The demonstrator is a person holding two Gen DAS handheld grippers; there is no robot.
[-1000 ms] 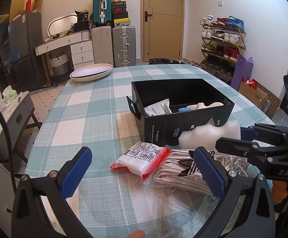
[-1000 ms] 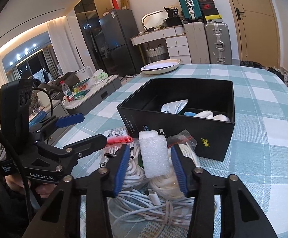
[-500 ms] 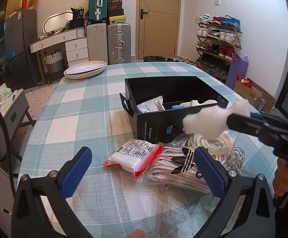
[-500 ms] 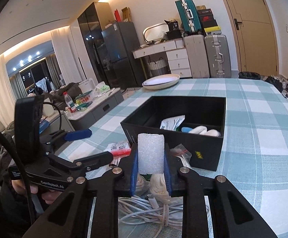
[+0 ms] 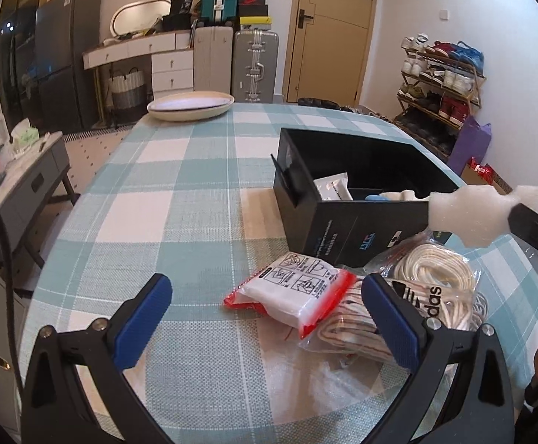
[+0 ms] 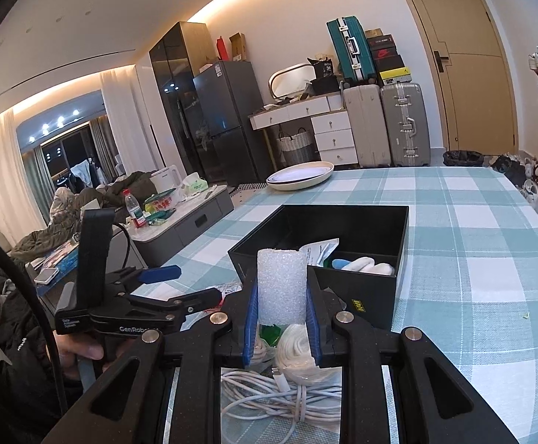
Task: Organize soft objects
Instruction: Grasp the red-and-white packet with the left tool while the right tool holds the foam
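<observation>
- Lifted since a second ago, the foam block (image 6: 281, 285) is off the pile, before the black box (image 6: 361, 222) on the checked table (image 5: 158, 222).
- Right gripper (image 6: 282, 323) — fingers pinching the foam.
- Left gripper (image 5: 267, 318) — fingers spread, empty, over the red-edged packet (image 5: 291, 296).

The foam block (image 5: 465, 218) is cut off at the right edge in the left wrist view. The near things inside the black box (image 6: 365, 296) are hidden by its wall. The white cable (image 6: 287, 399) is partly covered by the fingers (image 6: 249, 327).
</observation>
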